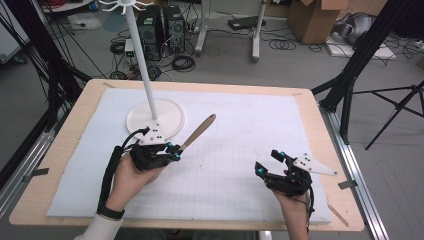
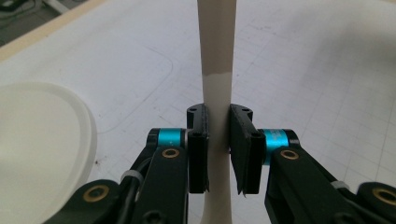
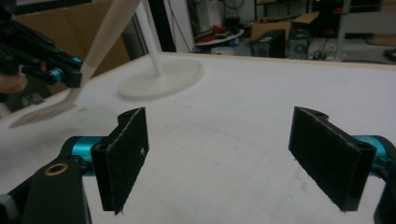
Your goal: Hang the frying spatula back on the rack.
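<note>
A: Left gripper (image 1: 176, 152) status?
B: Jaws clamped on the spatula (image 1: 199, 131) at its pale neck. Wooden handle points to 1 o'clock, clear of the mat (image 1: 240, 120). In the right gripper view the blade end hangs just over the mat.
A: Stand (image 1: 155, 118)?
B: Round base touching the left gripper at its 11 o'clock, pole upright.
A: Right gripper (image 1: 267, 162)?
B: Jaws wide apart, nothing between them. Sits at 3 o'clock of the left, well apart, over the mat.

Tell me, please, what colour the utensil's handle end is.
Tan wood, on the utensil; clearest in the high view.
</note>
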